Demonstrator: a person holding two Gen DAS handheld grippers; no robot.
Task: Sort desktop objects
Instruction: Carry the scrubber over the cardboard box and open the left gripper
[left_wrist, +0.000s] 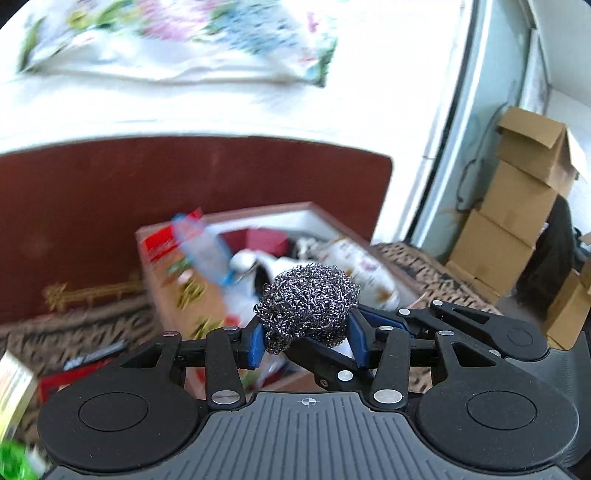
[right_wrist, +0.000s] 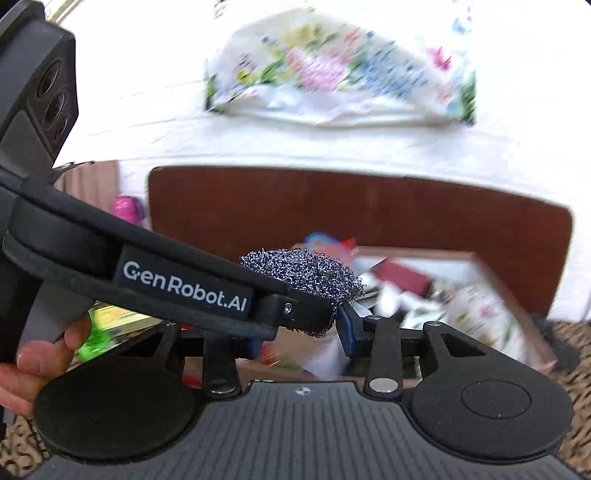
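The left tool (left_wrist: 306, 338) is closed to a narrow gap on a steel wool scourer (left_wrist: 308, 301), its two blue pads (left_wrist: 255, 345) pressing the ball from 9 and 3 o'clock so that the wiry mass bulges up above them; the scourer is held in the air, above and in front of an open box (left_wrist: 314, 214) that lies toward 12 o'clock from the tool; the box has a reddish-brown rim and is crowded with blurred things, among them a clear bottle with a blue label (left_wrist: 205, 247) at 10 o'clock and a white printed packet (left_wrist: 364, 269) at 2 o'clock; in the right wrist view the same scourer (right_wrist: 306, 275) shows at the tip of the left tool, whose black body crosses the frame from 9 o'clock and carries a GenRobot.AI label (right_wrist: 184, 288), gripped at 8 o'clock by the person's left hand (right_wrist: 40, 358); the right tool (right_wrist: 303, 338) sits just under the scourer, one blue pad (right_wrist: 349, 330) showing at 3 o'clock of the ball and the other hidden behind the left tool, so whether the right tool touches or grips it I cannot tell; the box (right_wrist: 491, 273) lies beyond, at 1 o'clock; a floral cloth (right_wrist: 332, 70) lies on white bedding at 12 o'clock; stacked cardboard boxes (left_wrist: 517, 206) stand at 3 o'clock in the left view.
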